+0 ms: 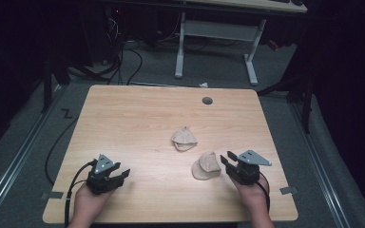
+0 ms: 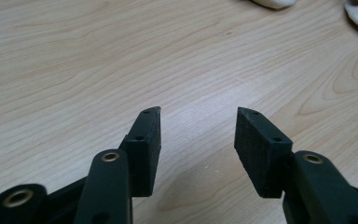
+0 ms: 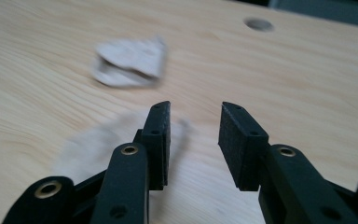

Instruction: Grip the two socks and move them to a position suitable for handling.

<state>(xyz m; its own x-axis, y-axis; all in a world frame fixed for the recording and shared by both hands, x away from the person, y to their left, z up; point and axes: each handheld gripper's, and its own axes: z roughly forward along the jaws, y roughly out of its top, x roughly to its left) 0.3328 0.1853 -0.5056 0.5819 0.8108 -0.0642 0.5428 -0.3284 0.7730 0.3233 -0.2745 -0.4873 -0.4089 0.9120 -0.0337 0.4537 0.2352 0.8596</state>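
Socks are lying mid-table, the nearer sock (image 1: 206,166) just beside the right gripper (image 1: 228,161), whose empty jaws are gaping and risking pushing the limp fabric away instead of pinching it.

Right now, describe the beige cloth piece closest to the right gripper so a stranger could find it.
Start at the wooden table and go to its near right part, by the right gripper. The cloth piece lies just beside its open fingers; the other cloth piece sits farther off, nearer the table's middle.
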